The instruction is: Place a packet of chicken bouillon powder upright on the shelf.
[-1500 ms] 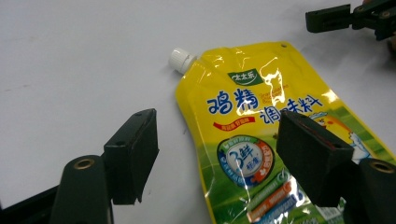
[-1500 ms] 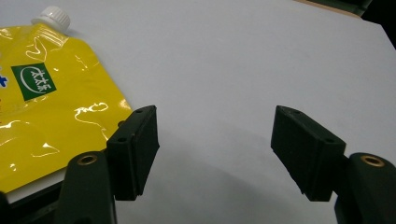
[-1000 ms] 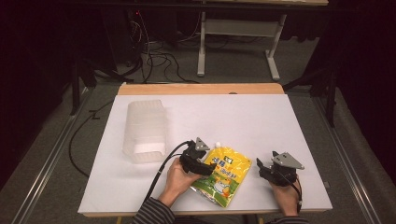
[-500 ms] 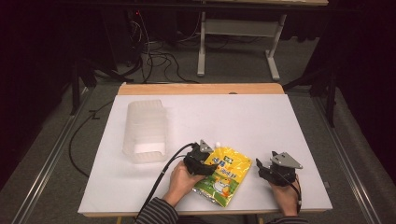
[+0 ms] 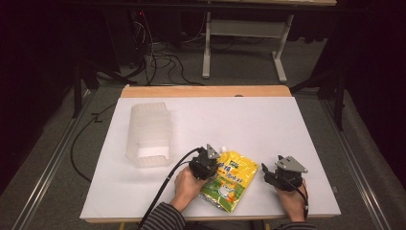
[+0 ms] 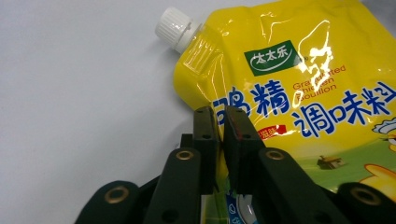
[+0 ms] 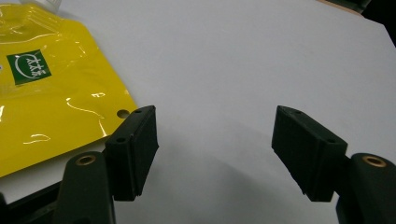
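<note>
The white table [image 5: 268,124] carries a translucent plastic container [image 5: 148,134] on its left half, lying well apart from everything else; a pale white patch shows through its near end, though what that is cannot be told. Near the front edge lies the yellow spout pouch [image 5: 230,178], flat on the table with its white screw cap [image 6: 173,27] pointing away from the person. The left gripper [image 6: 220,116] sits at the pouch's left edge; in the left gripper view its jaws stand almost together, pinching the pouch's edge just below the spout. The right gripper [image 7: 215,140] rests on the table just right of the pouch, its jaws spread wide with only bare table between them, the pouch's corner lying just beside one jaw.

Against the earlier high view, the left gripper's jaws have just been closing and now nip the pouch's edge. The pouch, the container and the right gripper lie where they did
</note>
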Tool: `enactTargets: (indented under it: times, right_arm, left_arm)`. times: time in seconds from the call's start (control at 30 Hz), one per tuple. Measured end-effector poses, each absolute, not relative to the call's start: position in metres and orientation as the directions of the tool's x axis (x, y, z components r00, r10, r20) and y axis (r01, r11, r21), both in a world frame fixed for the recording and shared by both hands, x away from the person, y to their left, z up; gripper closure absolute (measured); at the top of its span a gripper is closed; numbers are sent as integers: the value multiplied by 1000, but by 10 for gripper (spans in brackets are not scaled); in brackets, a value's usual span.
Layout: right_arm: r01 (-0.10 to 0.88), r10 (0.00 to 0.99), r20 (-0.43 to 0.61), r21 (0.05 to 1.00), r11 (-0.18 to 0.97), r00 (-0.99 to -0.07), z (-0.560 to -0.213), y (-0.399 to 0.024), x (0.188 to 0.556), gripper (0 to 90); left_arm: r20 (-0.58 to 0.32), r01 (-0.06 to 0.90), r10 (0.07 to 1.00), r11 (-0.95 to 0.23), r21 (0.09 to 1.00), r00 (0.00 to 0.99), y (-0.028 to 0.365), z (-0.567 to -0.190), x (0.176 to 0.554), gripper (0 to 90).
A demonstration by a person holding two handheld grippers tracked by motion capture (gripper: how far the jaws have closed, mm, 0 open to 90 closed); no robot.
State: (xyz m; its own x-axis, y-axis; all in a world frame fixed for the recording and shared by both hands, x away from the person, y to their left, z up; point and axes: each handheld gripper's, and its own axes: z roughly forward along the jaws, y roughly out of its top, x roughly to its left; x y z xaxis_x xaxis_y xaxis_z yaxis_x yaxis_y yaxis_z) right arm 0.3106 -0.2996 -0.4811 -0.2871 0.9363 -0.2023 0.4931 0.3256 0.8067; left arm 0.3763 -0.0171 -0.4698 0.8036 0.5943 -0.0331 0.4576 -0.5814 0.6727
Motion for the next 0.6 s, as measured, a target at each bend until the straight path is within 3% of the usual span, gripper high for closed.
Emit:
enactTargets:
  times: [0.33,0.6]
  right_arm:
    - [472,939,-192,824,312,-286,-480,-302,308,318]
    - [462,942,-188,833,303,-279,-480,-302,307,317]
  left_arm:
    - [-193,482,562,-428,764,804,8,-442,382,893]
    - [-150,419,551,-403,814,821,27,-408,370,894]
